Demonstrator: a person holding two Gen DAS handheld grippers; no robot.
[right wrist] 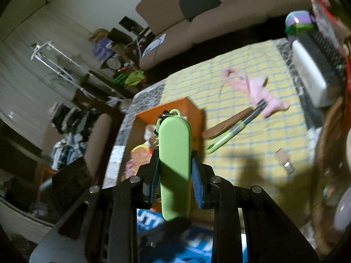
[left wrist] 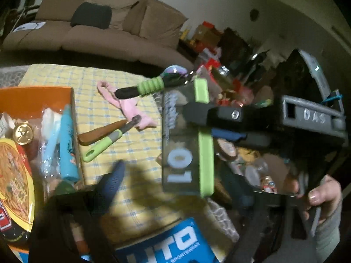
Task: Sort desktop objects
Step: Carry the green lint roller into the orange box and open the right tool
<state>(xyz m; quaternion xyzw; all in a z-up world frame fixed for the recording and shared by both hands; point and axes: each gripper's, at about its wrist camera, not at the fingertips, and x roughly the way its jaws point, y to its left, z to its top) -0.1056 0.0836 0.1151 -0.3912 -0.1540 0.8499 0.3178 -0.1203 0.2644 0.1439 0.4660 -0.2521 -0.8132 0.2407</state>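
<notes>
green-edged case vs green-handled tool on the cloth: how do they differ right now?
The green-edged case is held off the table between the right gripper fingers; the green-handled tool lies flat on the checked cloth, ungripped. The case is a broad slab; the tool is slim, with a hang loop. Both are lime green.

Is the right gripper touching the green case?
Touching. The right wrist view shows both blue pads pressed against the sides of the green case, so the right gripper clamps it. The left wrist view agrees.
</notes>
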